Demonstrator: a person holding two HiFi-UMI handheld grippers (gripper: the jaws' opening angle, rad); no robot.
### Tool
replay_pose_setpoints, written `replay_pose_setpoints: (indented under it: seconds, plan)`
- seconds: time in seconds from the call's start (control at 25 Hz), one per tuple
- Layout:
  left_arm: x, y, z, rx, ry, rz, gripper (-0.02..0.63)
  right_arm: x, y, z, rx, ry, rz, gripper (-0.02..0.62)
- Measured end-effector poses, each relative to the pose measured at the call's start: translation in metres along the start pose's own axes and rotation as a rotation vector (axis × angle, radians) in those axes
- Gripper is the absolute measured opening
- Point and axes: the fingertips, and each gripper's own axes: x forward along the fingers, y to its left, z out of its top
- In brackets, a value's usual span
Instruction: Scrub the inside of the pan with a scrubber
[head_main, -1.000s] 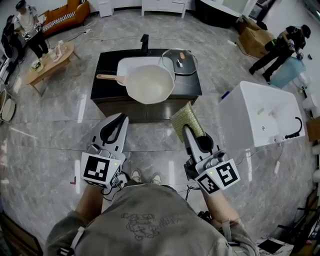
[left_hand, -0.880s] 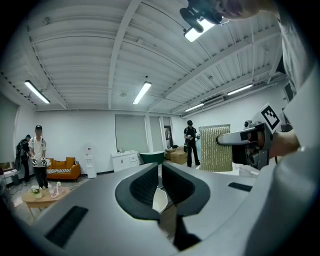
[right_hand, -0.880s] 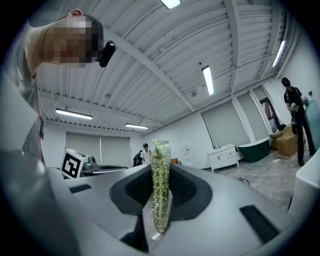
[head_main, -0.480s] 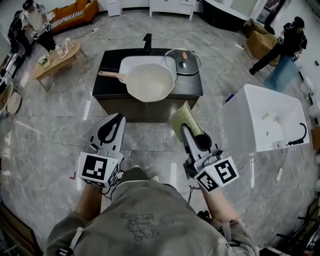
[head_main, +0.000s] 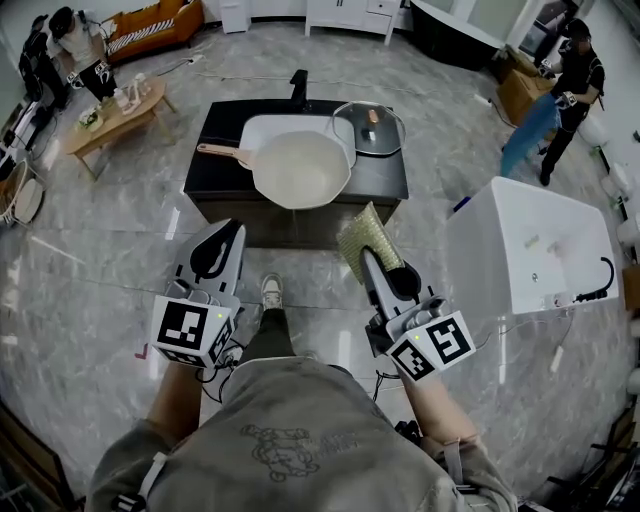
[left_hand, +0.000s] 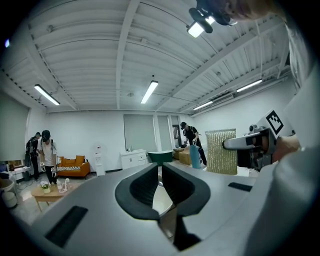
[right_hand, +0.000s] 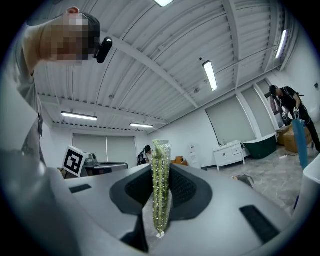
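While right tongs (head_main: 368, 256) pinch the scrubber (head_main: 360, 230), the pan (head_main: 300, 168) lies well ahead

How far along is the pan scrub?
Done: the scrubber is clamped in the right gripper. In hand: both grippers hang over the floor, short of the counter; the left gripper is shut and empty. Left: all the scrubbing; the pan sits over the sink, nothing touching it.
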Motion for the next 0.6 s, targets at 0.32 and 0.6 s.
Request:
replay_pose_setpoints:
  seconds: [0.32, 0.6]
  plan:
    - [0.036, 0.030, -0.024, -0.060, 0.025, -0.001, 0.035, 0.040, -0.024, -0.017, -0.001, 0.036, -0.007, 0.080]
    - [0.083, 0.070, -0.047, -0.061, 0.068, -0.004, 0.035, 0.093, -0.050, -0.031, 0.001, 0.066, -0.016, 0.080]
